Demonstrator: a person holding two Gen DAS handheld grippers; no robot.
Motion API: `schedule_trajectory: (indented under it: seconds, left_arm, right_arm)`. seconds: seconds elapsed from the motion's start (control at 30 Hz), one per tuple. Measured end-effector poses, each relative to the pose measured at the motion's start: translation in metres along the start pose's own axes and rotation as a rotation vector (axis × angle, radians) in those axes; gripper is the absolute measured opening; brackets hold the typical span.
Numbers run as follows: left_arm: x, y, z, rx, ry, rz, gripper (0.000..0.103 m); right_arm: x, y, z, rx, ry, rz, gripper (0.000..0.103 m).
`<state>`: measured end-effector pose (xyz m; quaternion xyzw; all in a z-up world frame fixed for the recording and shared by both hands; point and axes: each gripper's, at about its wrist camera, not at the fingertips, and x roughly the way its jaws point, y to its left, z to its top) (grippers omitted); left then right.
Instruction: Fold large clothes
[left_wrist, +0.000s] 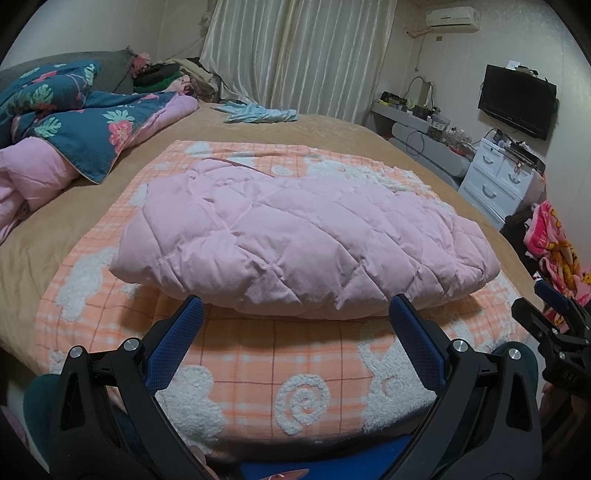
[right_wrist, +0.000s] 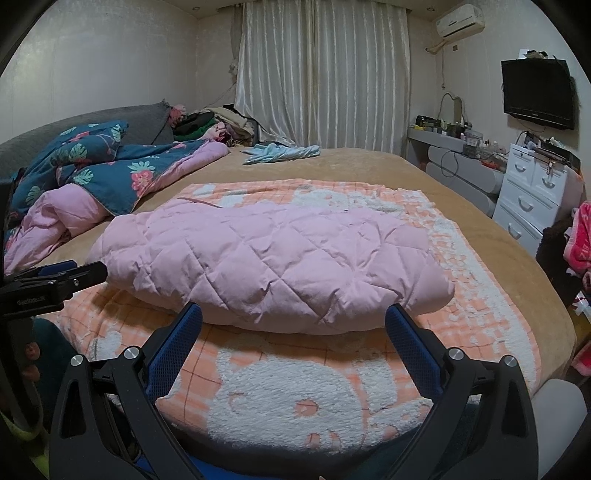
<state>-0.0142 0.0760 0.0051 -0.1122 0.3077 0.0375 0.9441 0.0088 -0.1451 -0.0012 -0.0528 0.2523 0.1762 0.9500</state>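
Note:
A pink quilted padded garment (left_wrist: 295, 240) lies folded into a thick bundle on an orange checked blanket (left_wrist: 277, 362) on the bed; it also shows in the right wrist view (right_wrist: 273, 266). My left gripper (left_wrist: 295, 306) is open and empty, its blue fingertips just short of the bundle's near edge. My right gripper (right_wrist: 293, 314) is open and empty, at the same near edge, further right. The right gripper's side shows at the right edge of the left wrist view (left_wrist: 554, 332). The left gripper shows at the left edge of the right wrist view (right_wrist: 55, 280).
A blue floral duvet with pink lining (left_wrist: 74, 122) is heaped at the bed's left. A light blue cloth (left_wrist: 262, 112) lies at the far end. White drawers (left_wrist: 498, 177), a desk and a wall TV (left_wrist: 517, 99) stand right of the bed. A pink patterned cloth (left_wrist: 557, 251) hangs at right.

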Motion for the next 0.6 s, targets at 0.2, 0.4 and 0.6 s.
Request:
schedule_trajectory:
  seconds: [0.2,0.4,0.6]
  left_arm:
    - [0.009,0.004,0.0,-0.002,0.019,0.034,0.094]
    - [0.022,0.031,0.017,-0.062,0.007,0.061,0.094]
    - [0.054,0.144,0.077,-0.245,0.001,0.212,0.094]
  right_arm:
    - [0.001,-0.017,0.001,0.034,-0.003,-0.038,0.099]
    - [-0.011,-0.064,0.009,0.119,-0.048,-0.111,0.099]
    - [-0.014,-0.209,-0.016,0.329,-0.026,-0.443,0.099]
